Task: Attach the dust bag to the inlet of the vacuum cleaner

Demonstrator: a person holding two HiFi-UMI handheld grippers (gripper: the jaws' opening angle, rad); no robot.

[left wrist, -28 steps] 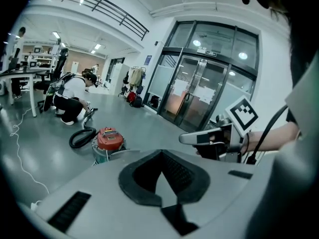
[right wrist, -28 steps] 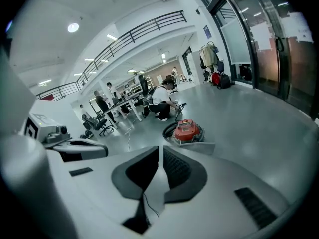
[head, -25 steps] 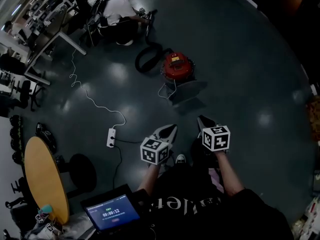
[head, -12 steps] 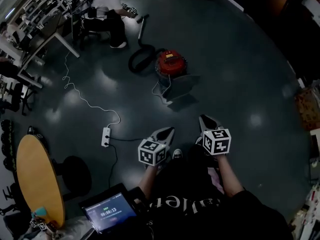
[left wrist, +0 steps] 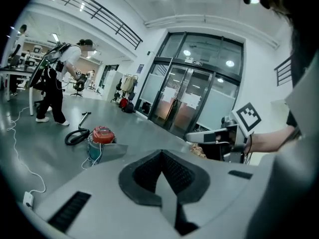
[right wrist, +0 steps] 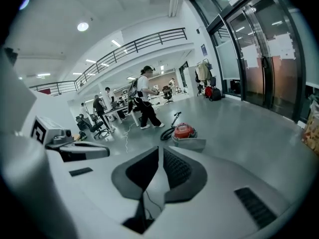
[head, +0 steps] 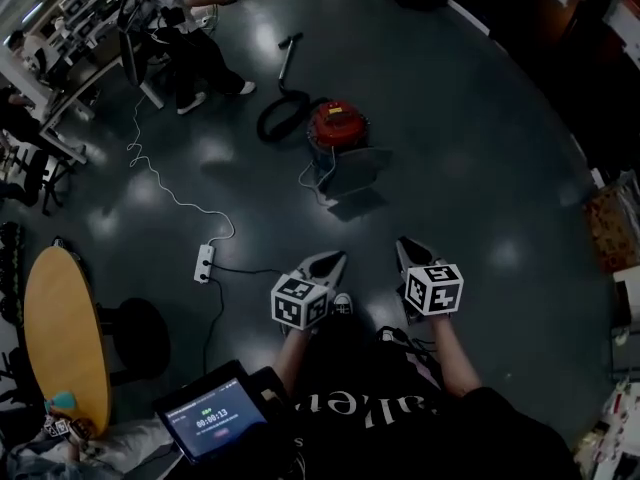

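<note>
A red vacuum cleaner [head: 338, 128] stands on the dark floor well ahead of me, with its black hose [head: 272, 120] curled to its left. A grey dust bag [head: 356, 169] lies flat on the floor against its near side. My left gripper [head: 329, 264] and right gripper [head: 407, 251] are held side by side over the floor, far short of the vacuum, both shut with nothing in them. In the left gripper view the vacuum cleaner [left wrist: 102, 135] and bag [left wrist: 113, 151] sit beyond the shut jaws. The right gripper view shows the vacuum cleaner [right wrist: 184, 131] and bag [right wrist: 193, 143] straight ahead.
A white power strip [head: 204, 262] and its trailing cable [head: 172, 194] lie on the floor to the left. A round wooden table [head: 60, 336] and a tablet [head: 211, 424] are at lower left. A person [head: 188, 23] stands by desks at upper left. Glass doors [left wrist: 192, 101] are behind the vacuum.
Both grippers have been carried forward toward the vacuum, still shut. The person who crouched by the hose has stood up and stepped away to the upper left.
</note>
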